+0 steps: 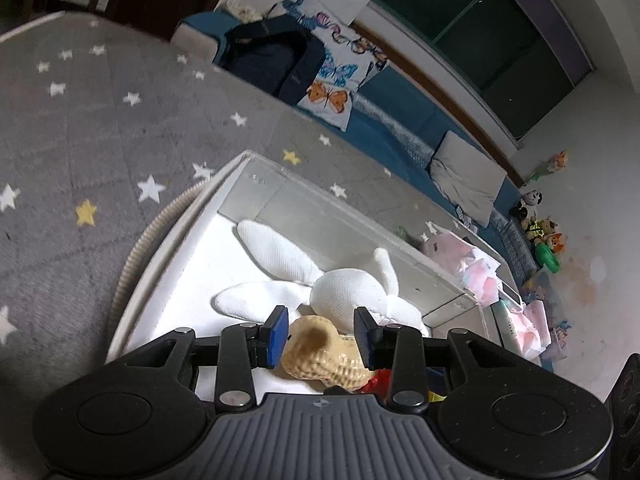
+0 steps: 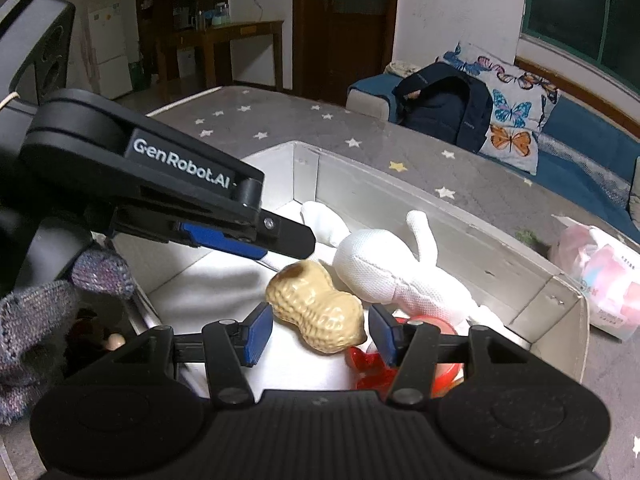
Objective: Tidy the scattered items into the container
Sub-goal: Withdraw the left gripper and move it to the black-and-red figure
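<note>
A clear-walled container (image 1: 360,216) (image 2: 500,236) sits on a grey star rug. Inside lie a white plush rabbit (image 1: 344,292) (image 2: 380,272), a tan peanut-shaped toy (image 1: 324,356) (image 2: 320,308) and a red toy (image 2: 370,364) (image 1: 380,380). My left gripper (image 1: 322,334) is open over the box, its pads either side of the peanut with a gap. It shows from the side in the right wrist view (image 2: 280,240), above the peanut. My right gripper (image 2: 320,332) is open, with the peanut between its fingers but not touching them.
A pink plastic package (image 2: 600,280) (image 1: 480,268) lies on the rug beyond the box. A blue sofa (image 2: 580,140) with a backpack (image 2: 444,100) and butterfly pillow stands behind. Soft toys (image 1: 544,232) sit by the wall. A ribbed hose (image 1: 148,236) curves beside the box.
</note>
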